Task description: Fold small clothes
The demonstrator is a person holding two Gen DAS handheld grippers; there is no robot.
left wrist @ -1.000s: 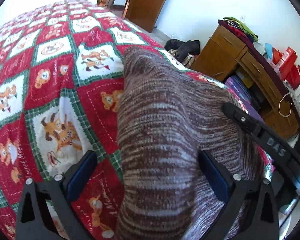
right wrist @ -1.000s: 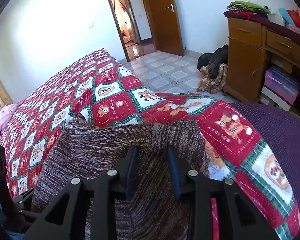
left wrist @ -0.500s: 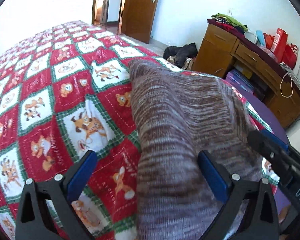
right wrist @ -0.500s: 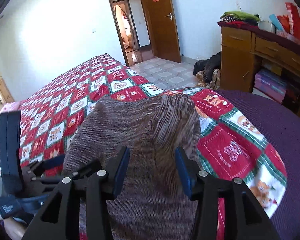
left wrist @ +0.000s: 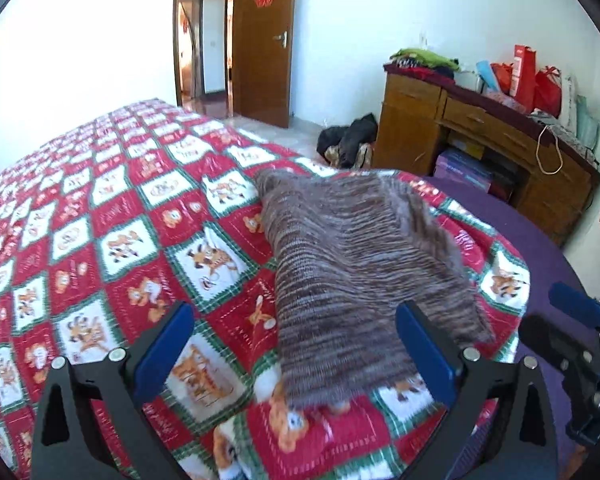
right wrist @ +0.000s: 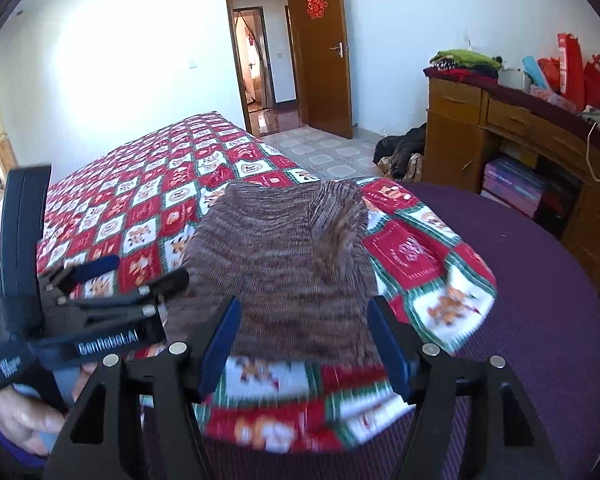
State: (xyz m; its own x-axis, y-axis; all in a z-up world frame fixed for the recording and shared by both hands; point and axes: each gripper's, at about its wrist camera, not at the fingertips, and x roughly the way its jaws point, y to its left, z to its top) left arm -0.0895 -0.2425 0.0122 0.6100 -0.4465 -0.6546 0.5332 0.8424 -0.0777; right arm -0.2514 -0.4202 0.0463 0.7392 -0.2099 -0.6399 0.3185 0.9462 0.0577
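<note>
Left wrist view: left gripper (left wrist: pixel 292 354) hangs with jaws wide apart and nothing between the pads.
Right wrist view: right gripper (right wrist: pixel 304 344) has its jaws opening, clear of the cloth.
Garment: brown knitted sweater (left wrist: pixel 356 264) lies folded on the red patchwork quilt (left wrist: pixel 112 216), near the bed's corner.
Near edge: blurred, so its neatness is hard to judge.
Person: a hand (right wrist: pixel 24 416) grips the left tool.
Background: wooden desk (right wrist: pixel 512 128) by the wall.

Left of the folded brown knit garment (left wrist: pixel 352 264), red patchwork quilt (left wrist: pixel 100 208) lies clear; brown wooden desk (left wrist: pixel 492 136) blocks far right.
</note>
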